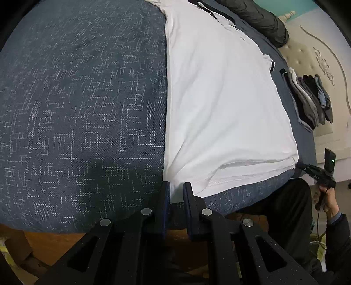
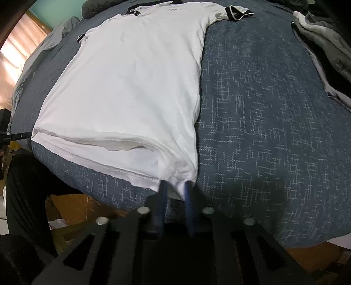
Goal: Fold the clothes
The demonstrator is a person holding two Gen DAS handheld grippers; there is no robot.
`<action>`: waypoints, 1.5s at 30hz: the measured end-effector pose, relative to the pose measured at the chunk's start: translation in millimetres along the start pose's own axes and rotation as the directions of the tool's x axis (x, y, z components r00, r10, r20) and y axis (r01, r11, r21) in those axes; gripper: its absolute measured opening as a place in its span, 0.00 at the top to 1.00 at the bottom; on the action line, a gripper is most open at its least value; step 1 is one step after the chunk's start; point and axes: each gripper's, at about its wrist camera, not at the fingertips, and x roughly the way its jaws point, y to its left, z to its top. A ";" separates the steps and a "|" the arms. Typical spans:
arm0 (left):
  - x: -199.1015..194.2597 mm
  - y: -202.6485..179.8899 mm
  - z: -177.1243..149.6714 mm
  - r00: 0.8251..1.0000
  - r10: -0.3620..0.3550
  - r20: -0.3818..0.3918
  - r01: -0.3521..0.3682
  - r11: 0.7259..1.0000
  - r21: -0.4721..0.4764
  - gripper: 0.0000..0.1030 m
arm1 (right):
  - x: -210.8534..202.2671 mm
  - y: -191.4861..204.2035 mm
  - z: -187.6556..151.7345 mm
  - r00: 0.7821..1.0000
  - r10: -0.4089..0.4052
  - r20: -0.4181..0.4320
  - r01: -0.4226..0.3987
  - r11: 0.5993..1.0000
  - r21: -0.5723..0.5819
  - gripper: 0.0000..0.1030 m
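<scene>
- While the left claw has its two pads on either side of the near-left hem corner of the white polo shirt, a narrow gap with white cloth in it shows between them; I cannot tell whether they press the cloth yet.
- The right claw stands at the other hem corner, its blue pads straddling a bunched tuck of fabric; they look closed on it, though the view is blurred there.
- The shirt lies flat and lengthwise on the bed, hem at the near edge, black-trimmed collar and sleeve cuffs at the far end.
- This lie fits either a hem lift toward the collar or a smoothing tug, so I judge only this: both corners should be held through both layers, since the hem gapes open in the middle.
- Any pull should be even on both sides, to keep the side seams straight.
- The near bed edge runs just under the hem; cloth drawn nearer would hang off.
- Wide bare bedspread lies on either side of the shirt.
- A stack of folded clothes sits well apart to the right, and a dark jacket beyond the collar.
</scene>
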 end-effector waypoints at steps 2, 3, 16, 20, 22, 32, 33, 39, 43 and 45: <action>-2.0 0.0 0.4 1.000 0.005 0.004 -0.005 1.000 0.004 0.93 | -2.5 -0.4 -0.4 1.000 -0.001 0.008 0.001 1.000 -0.002 0.97; -3.3 0.5 0.8 1.000 0.006 0.007 -0.006 1.000 0.005 0.95 | -5.4 -1.3 -1.8 1.000 -0.006 0.015 0.006 1.000 -0.002 0.97; -20.5 -6.4 7.5 0.999 0.014 0.030 -0.014 1.000 0.011 1.00 | -12.9 -0.2 -7.9 0.999 -0.038 0.010 0.039 0.998 -0.050 0.90; -11.0 -9.8 10.2 1.000 0.013 0.020 -0.013 1.000 0.013 1.00 | 1.4 5.2 0.4 0.998 -0.067 -0.015 0.066 0.996 -0.068 0.76; -9.5 -8.1 10.7 1.000 0.012 0.018 -0.013 1.000 0.008 1.00 | 7.5 8.4 1.9 0.996 -0.085 -0.034 0.082 0.993 -0.081 0.76; -4.9 -20.8 8.7 1.000 0.012 0.013 -0.012 1.000 -0.005 0.99 | -14.2 -8.2 -9.2 0.995 -0.092 0.025 0.093 0.995 -0.039 0.99; -4.9 -20.5 7.9 1.000 0.011 0.012 -0.011 1.000 -0.007 0.99 | -16.9 -9.7 -10.4 0.996 -0.088 0.034 0.089 0.995 -0.037 0.99; 1.1 -23.8 5.0 1.000 -0.022 0.002 0.022 0.999 -0.028 0.81 | -34.9 -24.1 -7.9 0.996 -0.034 0.078 0.035 0.999 -0.011 0.99; 7.7 -27.3 2.4 0.999 -0.037 0.000 0.037 0.999 -0.033 0.82 | -40.7 -25.9 -4.1 0.995 -0.004 0.097 0.003 1.000 0.007 0.99; 9.1 -25.9 -2.1 0.999 -0.039 -0.001 0.039 0.999 -0.030 0.84 | -43.2 -25.7 -2.3 0.994 0.009 0.106 -0.010 1.000 0.013 0.99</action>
